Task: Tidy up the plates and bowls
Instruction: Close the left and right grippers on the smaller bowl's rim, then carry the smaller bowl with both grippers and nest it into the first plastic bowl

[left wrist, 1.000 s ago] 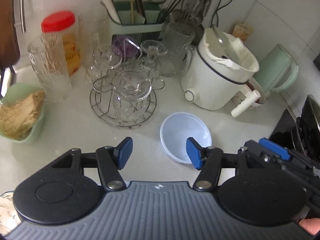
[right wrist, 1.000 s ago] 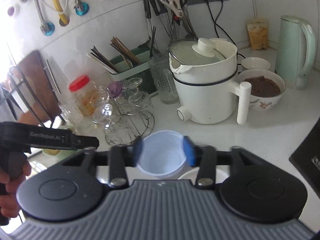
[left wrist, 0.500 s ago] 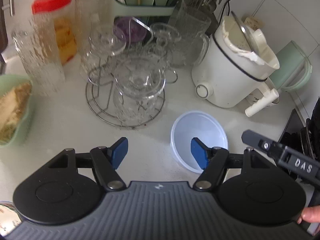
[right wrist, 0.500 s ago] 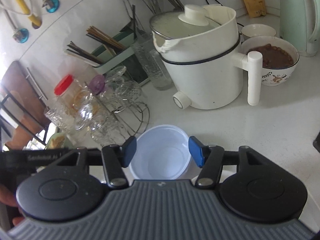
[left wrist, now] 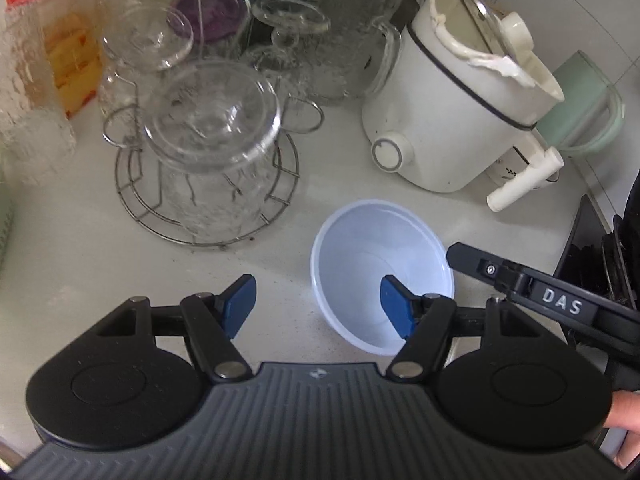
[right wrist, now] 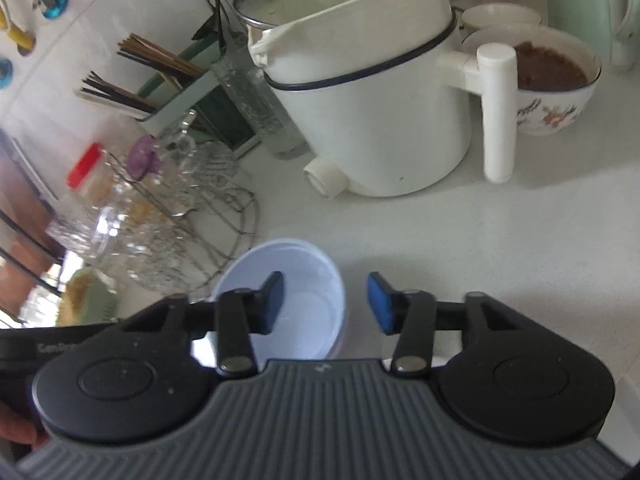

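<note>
Left view: the left tongs [left wrist: 318, 306] are wide open, holding nothing, with one pale blue bowl [left wrist: 372, 256] on the counter and the right pad inside its near rim. Looks like the pickup step; next they'd need to close on that rim. Right view: the right tongs [right wrist: 326, 302] are open and empty too, left pad over the same bowl [right wrist: 304, 280]. Two more bowls sit beyond the white pot [right wrist: 372, 92].

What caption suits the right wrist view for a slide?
Open right gripper straddles the near rim of a pale blue bowl on the white counter, before the white electric pot.
</note>
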`<move>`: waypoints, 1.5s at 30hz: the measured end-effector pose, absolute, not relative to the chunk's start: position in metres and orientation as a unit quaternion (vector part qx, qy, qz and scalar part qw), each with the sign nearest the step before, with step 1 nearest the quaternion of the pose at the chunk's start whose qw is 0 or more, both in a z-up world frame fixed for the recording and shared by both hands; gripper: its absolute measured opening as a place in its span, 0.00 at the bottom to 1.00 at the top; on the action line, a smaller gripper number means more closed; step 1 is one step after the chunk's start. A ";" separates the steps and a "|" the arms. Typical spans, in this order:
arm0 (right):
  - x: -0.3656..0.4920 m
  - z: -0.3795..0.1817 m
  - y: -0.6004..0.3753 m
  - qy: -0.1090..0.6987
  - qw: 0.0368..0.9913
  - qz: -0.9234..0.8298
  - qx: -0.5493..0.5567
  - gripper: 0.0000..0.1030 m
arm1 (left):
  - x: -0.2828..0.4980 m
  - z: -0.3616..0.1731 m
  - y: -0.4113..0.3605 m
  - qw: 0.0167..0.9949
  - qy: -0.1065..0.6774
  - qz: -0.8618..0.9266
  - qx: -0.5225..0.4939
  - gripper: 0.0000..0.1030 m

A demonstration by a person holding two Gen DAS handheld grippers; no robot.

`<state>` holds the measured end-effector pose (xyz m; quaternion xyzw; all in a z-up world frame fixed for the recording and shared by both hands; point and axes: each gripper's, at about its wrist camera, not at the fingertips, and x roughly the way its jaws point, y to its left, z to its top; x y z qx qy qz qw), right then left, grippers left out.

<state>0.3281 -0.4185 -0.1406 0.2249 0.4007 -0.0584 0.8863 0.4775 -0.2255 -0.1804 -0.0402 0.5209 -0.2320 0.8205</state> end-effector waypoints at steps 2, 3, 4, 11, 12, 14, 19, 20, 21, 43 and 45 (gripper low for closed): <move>0.332 -0.141 -0.414 0.402 0.889 -0.063 0.209 0.35 | 0.479 -0.186 -0.229 0.815 0.530 -0.230 -0.045 0.71; 0.334 -0.142 -0.412 0.403 0.889 -0.064 0.206 0.35 | 0.479 -0.189 -0.231 0.815 0.531 -0.229 -0.045 0.70; 0.337 -0.144 -0.412 0.407 0.888 -0.067 0.203 0.34 | 0.479 -0.190 -0.232 0.815 0.532 -0.224 -0.042 0.70; 0.346 -0.155 -0.409 0.442 0.872 -0.091 0.192 0.18 | 0.489 -0.204 -0.232 0.796 0.567 -0.191 -0.089 0.45; 0.346 -0.157 -0.409 0.444 0.870 -0.093 0.192 0.17 | 0.491 -0.205 -0.233 0.795 0.569 -0.188 -0.094 0.39; 0.347 -0.161 -0.410 0.448 0.866 -0.090 0.204 0.13 | 0.493 -0.205 -0.232 0.797 0.568 -0.180 -0.099 0.29; 0.343 -0.163 -0.409 0.435 0.871 -0.070 0.216 0.10 | 0.492 -0.199 -0.232 0.813 0.547 -0.183 -0.082 0.09; 0.342 -0.163 -0.409 0.432 0.872 -0.068 0.219 0.10 | 0.492 -0.198 -0.230 0.813 0.546 -0.182 -0.084 0.08; 0.340 -0.162 -0.408 0.432 0.872 -0.066 0.222 0.10 | 0.491 -0.195 -0.228 0.813 0.546 -0.182 -0.090 0.08; 0.298 -0.095 -0.391 0.376 0.894 -0.044 0.241 0.10 | 0.454 -0.128 -0.188 0.820 0.514 -0.204 -0.145 0.09; 0.291 -0.088 -0.388 0.373 0.895 -0.040 0.242 0.11 | 0.447 -0.121 -0.183 0.819 0.513 -0.209 -0.147 0.09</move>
